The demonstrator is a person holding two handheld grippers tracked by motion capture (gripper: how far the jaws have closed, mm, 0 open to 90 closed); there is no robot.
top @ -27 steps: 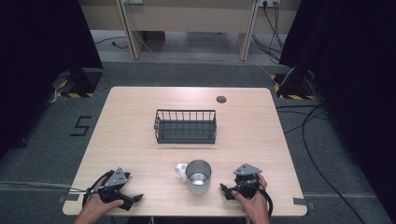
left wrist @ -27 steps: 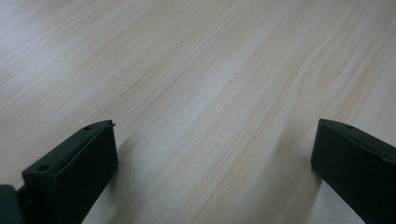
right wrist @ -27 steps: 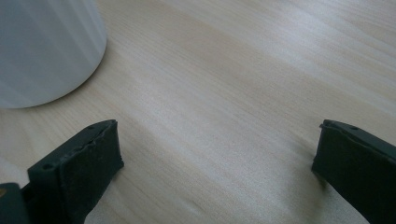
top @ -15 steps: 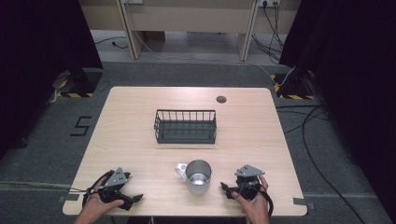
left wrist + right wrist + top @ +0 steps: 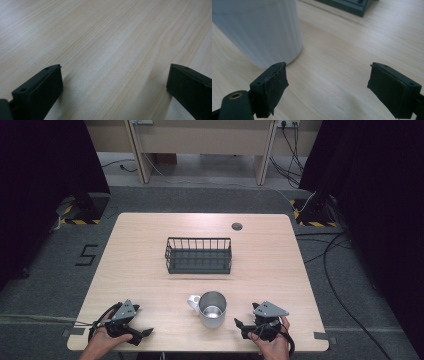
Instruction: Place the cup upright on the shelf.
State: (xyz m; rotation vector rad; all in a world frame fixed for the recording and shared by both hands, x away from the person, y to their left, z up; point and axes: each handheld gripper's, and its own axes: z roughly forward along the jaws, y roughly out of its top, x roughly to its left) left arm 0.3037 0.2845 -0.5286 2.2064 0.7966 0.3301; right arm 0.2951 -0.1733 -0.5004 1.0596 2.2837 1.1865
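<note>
Metal mug stands upright near the front edge of the wooden desk, handle turned to the left, with a dark wire basket behind it at mid-desk. Right gripper rests just beside the mug (its fingers spread wide, nothing between them). Left gripper lies well apart at the front left corner, fingers also wide over bare wood.
</note>
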